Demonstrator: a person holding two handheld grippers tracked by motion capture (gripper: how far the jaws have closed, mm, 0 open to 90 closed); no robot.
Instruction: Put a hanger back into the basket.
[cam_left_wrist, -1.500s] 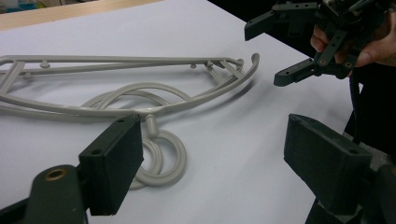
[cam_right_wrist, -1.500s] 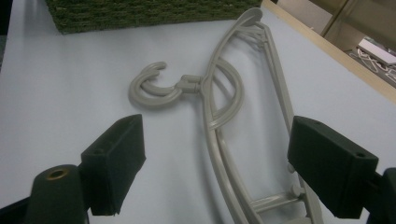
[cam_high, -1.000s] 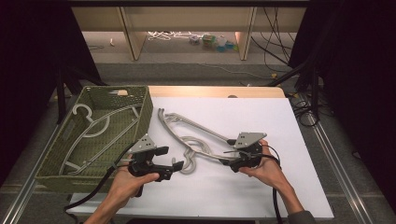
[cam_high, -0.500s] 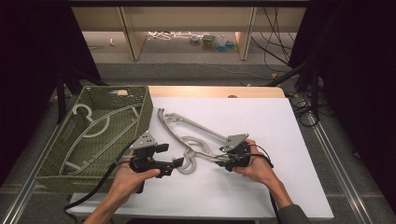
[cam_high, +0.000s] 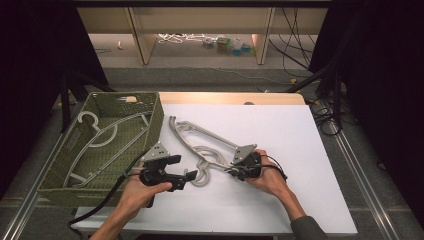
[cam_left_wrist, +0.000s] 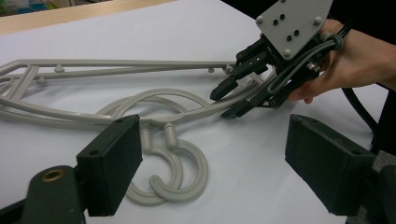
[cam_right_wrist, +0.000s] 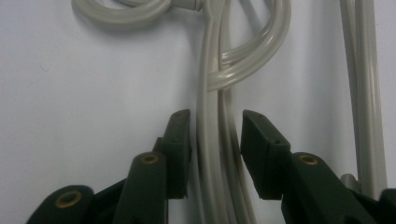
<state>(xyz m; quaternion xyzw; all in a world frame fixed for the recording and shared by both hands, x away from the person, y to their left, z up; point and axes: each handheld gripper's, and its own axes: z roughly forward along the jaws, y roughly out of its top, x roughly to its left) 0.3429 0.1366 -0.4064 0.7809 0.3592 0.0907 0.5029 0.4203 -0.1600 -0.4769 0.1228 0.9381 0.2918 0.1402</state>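
Two grey plastic hangers (cam_high: 200, 134) lie stacked across the middle of the white table (cam_high: 300, 150), their hooks (cam_high: 201, 174) curling toward me. My left gripper (cam_high: 191, 176) hovers just left of the hooks, wide open; in the left gripper view the hooks (cam_left_wrist: 180, 172) lie between and beyond its jaws. My right gripper (cam_high: 231, 171) is low at the hangers' right arm. In the right gripper view it (cam_right_wrist: 212, 122) is open, one jaw on each side of the hanger bars (cam_right_wrist: 211, 93), with small gaps left. The left gripper view shows the right gripper (cam_left_wrist: 227, 100) straddling that arm.
A green woven basket (cam_high: 60, 184) stands at the table's left edge with another pale hanger (cam_high: 100, 132) lying inside. Bare white table stretches to the right and front. Shelves and cables sit on the floor beyond the far edge.
My right gripper has slid left and down onto the hangers' right arm, so its jaws now straddle the bars. The left gripper has hardly moved.
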